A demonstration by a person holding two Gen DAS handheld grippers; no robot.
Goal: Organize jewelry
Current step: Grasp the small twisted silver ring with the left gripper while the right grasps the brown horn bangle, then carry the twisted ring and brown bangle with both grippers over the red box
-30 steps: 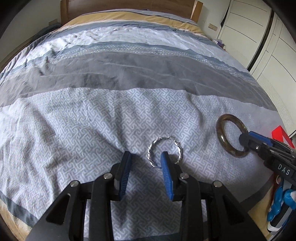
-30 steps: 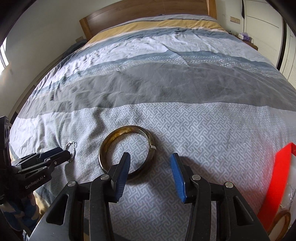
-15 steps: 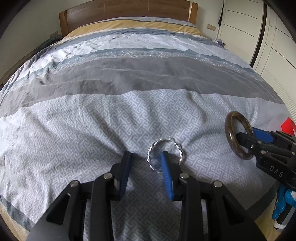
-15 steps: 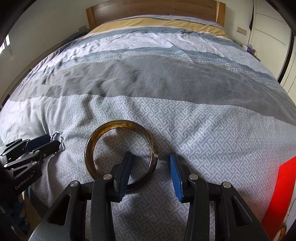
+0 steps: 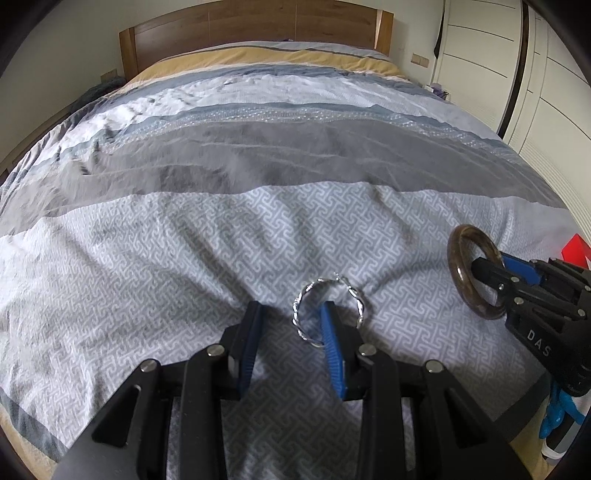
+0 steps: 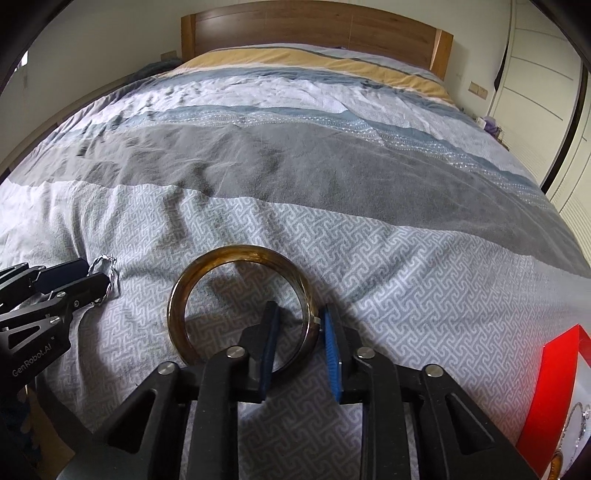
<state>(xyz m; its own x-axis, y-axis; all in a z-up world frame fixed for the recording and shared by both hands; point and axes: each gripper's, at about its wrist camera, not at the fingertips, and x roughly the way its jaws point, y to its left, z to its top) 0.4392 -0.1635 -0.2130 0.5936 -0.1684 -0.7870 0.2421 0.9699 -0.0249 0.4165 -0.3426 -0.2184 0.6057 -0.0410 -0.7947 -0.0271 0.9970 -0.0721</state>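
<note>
A twisted silver bracelet [image 5: 327, 314] hangs on the right finger of my left gripper [image 5: 291, 325], lifted above the bed cover; the jaws stand apart, with the finger inside the ring. It also shows in the right wrist view [image 6: 105, 273]. A brown amber-like bangle [image 6: 240, 306] has its right rim between the jaws of my right gripper [image 6: 301, 332], which have narrowed on it. In the left wrist view the bangle [image 5: 471, 273] is lifted and upright off the bed.
The bed cover [image 5: 258, 229] with grey and white patterns fills both views. A red jewelry box [image 6: 550, 391] stands at the lower right. White wardrobe doors [image 5: 546, 74] are on the right, and a wooden headboard [image 6: 314, 26] is at the far end.
Both grippers have risen and tilted up, lifting the silver bracelet and the brown bangle off the cover. The right jaws have closed in on the bangle's rim.
</note>
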